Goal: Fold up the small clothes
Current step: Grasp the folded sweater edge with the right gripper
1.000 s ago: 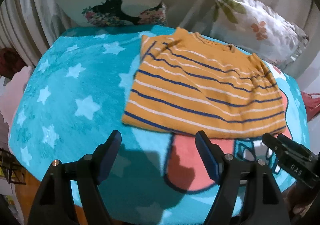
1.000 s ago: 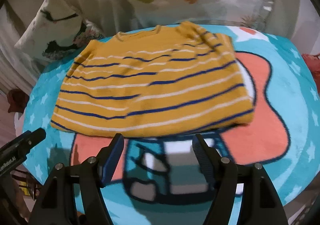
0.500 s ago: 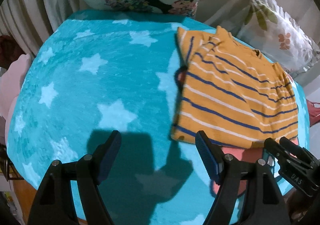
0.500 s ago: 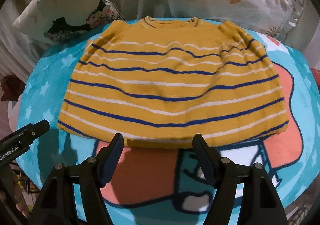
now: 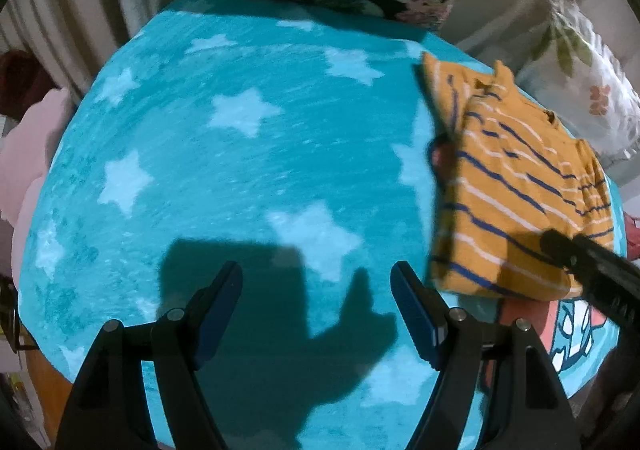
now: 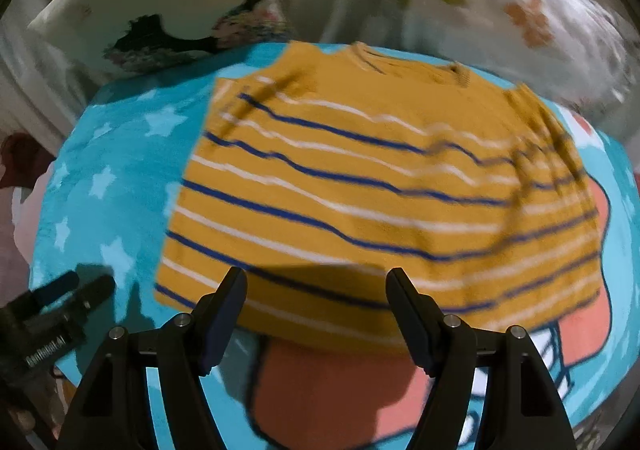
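Blurred white lettering on left claw (image 6: pixel 76 290), illegible.

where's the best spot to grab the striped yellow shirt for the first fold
Probably the near hem corners of the striped yellow shirt, approached from above at the near edge. It lies flat on the blue star blanket, collar away, so the hem is its free, reachable edge.

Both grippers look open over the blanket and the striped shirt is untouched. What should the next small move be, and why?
Probably bring the left gripper across to the striped shirt: it hangs over bare star blanket, nothing between its fingers, while the right gripper already sits at the hem.
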Action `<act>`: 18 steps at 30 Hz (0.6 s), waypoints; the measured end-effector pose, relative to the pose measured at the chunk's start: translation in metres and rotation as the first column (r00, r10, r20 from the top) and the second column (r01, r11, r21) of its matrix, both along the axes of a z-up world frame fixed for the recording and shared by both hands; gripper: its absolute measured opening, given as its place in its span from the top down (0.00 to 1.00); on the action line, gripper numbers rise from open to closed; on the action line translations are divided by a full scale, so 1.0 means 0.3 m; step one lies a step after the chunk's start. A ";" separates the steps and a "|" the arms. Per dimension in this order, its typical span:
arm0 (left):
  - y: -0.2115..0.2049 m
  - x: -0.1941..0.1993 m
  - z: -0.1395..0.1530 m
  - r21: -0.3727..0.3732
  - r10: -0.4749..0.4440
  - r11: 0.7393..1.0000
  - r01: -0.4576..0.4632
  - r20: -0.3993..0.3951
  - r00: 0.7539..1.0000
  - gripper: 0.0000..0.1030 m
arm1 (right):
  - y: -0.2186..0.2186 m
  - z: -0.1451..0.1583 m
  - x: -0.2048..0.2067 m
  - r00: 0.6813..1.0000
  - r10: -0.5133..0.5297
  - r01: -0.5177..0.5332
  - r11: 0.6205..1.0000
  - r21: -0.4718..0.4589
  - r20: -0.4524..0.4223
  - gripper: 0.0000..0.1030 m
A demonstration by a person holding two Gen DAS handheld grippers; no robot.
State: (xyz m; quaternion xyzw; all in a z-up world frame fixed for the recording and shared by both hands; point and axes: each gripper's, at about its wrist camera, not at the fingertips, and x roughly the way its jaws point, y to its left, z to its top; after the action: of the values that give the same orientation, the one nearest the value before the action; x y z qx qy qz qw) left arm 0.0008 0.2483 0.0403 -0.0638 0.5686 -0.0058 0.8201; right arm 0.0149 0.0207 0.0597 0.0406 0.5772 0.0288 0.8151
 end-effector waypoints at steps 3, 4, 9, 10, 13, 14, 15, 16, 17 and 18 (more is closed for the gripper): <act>0.043 -0.007 -0.008 -0.006 0.025 1.000 -0.025 -0.008 1.000 0.27 | 0.064 -0.014 0.065 0.999 0.040 -0.040 0.999 0.003 -0.006 0.24; 0.057 -0.011 -0.008 -0.006 0.033 0.999 -0.033 -0.008 0.999 0.27 | 0.088 -0.026 0.095 0.999 0.053 -0.053 0.999 0.006 -0.013 0.24; 0.111 -0.026 -0.014 -0.010 0.065 0.998 -0.065 -0.013 0.998 0.27 | 0.166 -0.078 0.200 0.997 0.073 -0.072 0.997 0.019 -0.041 0.24; 0.121 -0.030 -0.017 -0.010 0.072 0.997 -0.072 -0.016 0.997 0.27 | 0.183 -0.085 0.218 0.996 0.079 -0.078 0.997 0.015 -0.043 0.24; 0.146 -0.041 -0.031 -0.012 0.092 0.996 -0.092 -0.028 0.995 0.27 | 0.234 -0.107 0.266 0.994 0.104 -0.106 0.994 -0.037 -0.043 0.24; 0.153 -0.044 -0.034 -0.013 0.097 0.995 -0.098 -0.031 0.995 0.27 | 0.252 -0.118 0.279 0.993 0.114 -0.117 0.989 -0.085 -0.042 0.24; 0.161 -0.048 -0.037 -0.014 0.103 0.995 -0.104 -0.033 0.994 0.27 | 0.273 -0.131 0.292 0.991 0.125 -0.129 0.982 -0.136 -0.041 0.24; 0.167 -0.051 -0.038 -0.014 0.107 0.994 -0.108 -0.033 0.994 0.27 | 0.294 -0.145 0.303 0.990 0.137 -0.143 0.972 -0.188 -0.042 0.24; 0.172 -0.055 -0.040 -0.014 0.111 0.994 -0.111 -0.034 0.993 0.27 | 0.316 -0.162 0.311 0.987 0.151 -0.158 0.957 -0.245 -0.049 0.24; 0.177 -0.057 -0.042 -0.015 0.114 0.993 -0.115 -0.035 0.993 0.27 | 0.334 -0.176 0.316 0.986 0.159 -0.168 0.943 -0.286 -0.055 0.24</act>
State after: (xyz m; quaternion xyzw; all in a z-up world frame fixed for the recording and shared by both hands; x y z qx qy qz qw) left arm -0.0162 0.3013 0.0278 -0.1034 0.5777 0.0373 0.8088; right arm 0.1097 0.1210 0.0069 -0.1269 0.5890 0.0110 0.7980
